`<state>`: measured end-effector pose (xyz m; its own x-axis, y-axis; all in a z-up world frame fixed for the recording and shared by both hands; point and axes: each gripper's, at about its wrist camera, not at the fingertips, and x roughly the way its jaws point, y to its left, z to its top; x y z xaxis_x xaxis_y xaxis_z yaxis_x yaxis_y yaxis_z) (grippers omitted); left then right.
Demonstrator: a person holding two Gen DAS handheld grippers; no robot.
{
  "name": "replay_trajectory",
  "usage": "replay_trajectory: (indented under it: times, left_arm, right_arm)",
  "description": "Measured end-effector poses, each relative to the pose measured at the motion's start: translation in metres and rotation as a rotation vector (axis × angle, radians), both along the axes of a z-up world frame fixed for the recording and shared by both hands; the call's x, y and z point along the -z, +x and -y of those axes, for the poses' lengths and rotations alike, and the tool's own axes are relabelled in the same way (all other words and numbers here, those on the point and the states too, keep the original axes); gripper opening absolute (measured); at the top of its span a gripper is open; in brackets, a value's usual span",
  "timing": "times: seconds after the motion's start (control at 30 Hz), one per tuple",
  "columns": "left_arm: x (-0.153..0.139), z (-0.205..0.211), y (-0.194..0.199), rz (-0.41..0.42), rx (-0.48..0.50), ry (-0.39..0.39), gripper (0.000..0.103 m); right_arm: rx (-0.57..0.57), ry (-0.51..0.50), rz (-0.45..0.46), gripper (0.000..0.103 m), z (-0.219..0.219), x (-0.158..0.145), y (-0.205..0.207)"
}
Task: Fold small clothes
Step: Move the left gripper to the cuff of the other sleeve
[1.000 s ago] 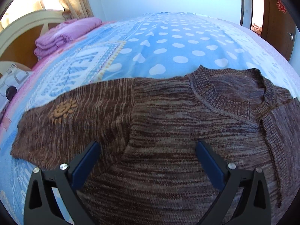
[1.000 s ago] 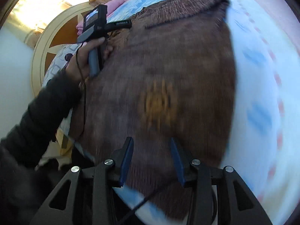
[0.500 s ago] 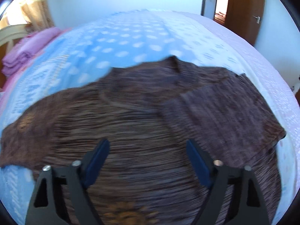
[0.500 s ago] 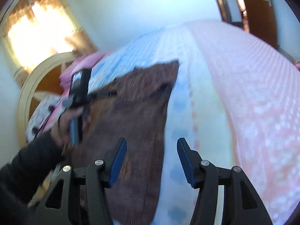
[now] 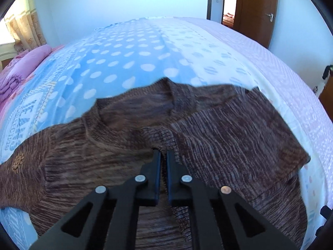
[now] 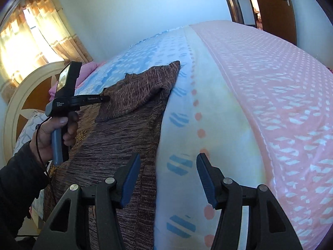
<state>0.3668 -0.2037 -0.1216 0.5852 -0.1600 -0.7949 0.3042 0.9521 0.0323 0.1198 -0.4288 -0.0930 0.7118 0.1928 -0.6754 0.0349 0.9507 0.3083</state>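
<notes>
A brown knitted sweater (image 5: 104, 166) lies spread on the bed, with an orange flower motif on the left sleeve (image 5: 17, 162). Its other sleeve (image 5: 229, 135) is folded across the chest. My left gripper (image 5: 163, 153) is shut, its tips pinching the ribbed cuff of that folded sleeve. In the right wrist view a hand (image 6: 54, 133) holds the left gripper (image 6: 107, 98) at the sleeve's (image 6: 141, 89) near corner. My right gripper (image 6: 168, 162) stands open over the sweater's (image 6: 124, 141) right edge and the sheet, with nothing held.
The bed (image 5: 135, 52) has a blue dotted sheet with a pink band (image 6: 270, 83) on the right. Folded pink bedding (image 5: 25, 62) lies near the headboard (image 6: 25, 95). A brown door (image 5: 256, 10) stands behind the bed.
The left gripper's jaws went from wide open to shut at the sleeve cuff after sliding right over the sweater. The right gripper swung toward the sweater's right edge and its jaws widened.
</notes>
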Motion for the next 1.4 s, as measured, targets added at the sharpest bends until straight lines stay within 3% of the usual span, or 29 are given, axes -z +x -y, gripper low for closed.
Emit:
replay_trajectory:
  times: [0.17, 0.27, 0.4, 0.57, 0.73, 0.8, 0.9, 0.97, 1.07, 1.17, 1.3, 1.37, 1.4]
  left_arm:
    - [-0.006, -0.012, 0.011, 0.04, -0.032, 0.034, 0.006]
    - [-0.002, -0.016, 0.014, 0.023, -0.032, 0.03, 0.006]
    - [0.007, -0.019, 0.004, 0.021, -0.036, 0.095, 0.007]
    - [0.009, -0.034, 0.009, 0.015, -0.069, 0.094, 0.007]
    - [0.016, -0.034, 0.01, -0.013, -0.097, 0.1, 0.02]
    - [0.015, -0.034, 0.004, -0.004, -0.095, 0.113, 0.042]
    - [0.011, -0.035, -0.012, 0.067, -0.09, 0.17, 0.062]
    - [0.01, -0.037, -0.017, 0.087, -0.1, 0.193, 0.068]
    - [0.014, -0.046, -0.013, 0.061, -0.141, 0.193, 0.069]
    - [0.023, -0.048, -0.014, 0.033, -0.156, 0.173, 0.069]
    - [0.029, -0.038, -0.031, 0.131, -0.131, 0.259, 0.07]
    - [0.028, -0.039, -0.035, 0.141, -0.119, 0.268, 0.071]
    - [0.029, -0.042, -0.036, 0.14, -0.117, 0.268, 0.075]
  right_arm:
    - [-0.02, 0.0, 0.007, 0.057, -0.004, 0.006, 0.002]
    - [-0.025, 0.001, -0.002, 0.057, -0.003, 0.01, 0.0]
    - [-0.017, 0.004, -0.014, 0.057, -0.002, 0.012, 0.004]
    - [-0.023, 0.005, -0.018, 0.057, -0.004, 0.015, 0.007]
    - [-0.041, -0.015, -0.013, 0.057, -0.01, 0.013, 0.009]
    - [-0.042, -0.017, -0.001, 0.057, -0.011, 0.007, 0.011]
    - [-0.089, -0.072, 0.003, 0.06, -0.017, -0.01, 0.027]
    - [-0.121, -0.135, -0.011, 0.064, -0.024, -0.016, 0.046]
    - [-0.134, -0.204, -0.002, 0.064, -0.032, -0.025, 0.089]
    - [-0.077, -0.232, 0.018, 0.064, -0.028, -0.025, 0.134]
    - [-0.008, -0.244, -0.07, 0.064, -0.014, 0.002, 0.18]
    - [-0.013, -0.301, -0.164, 0.064, -0.013, 0.025, 0.183]
    - [-0.027, -0.313, -0.169, 0.064, -0.014, 0.03, 0.177]
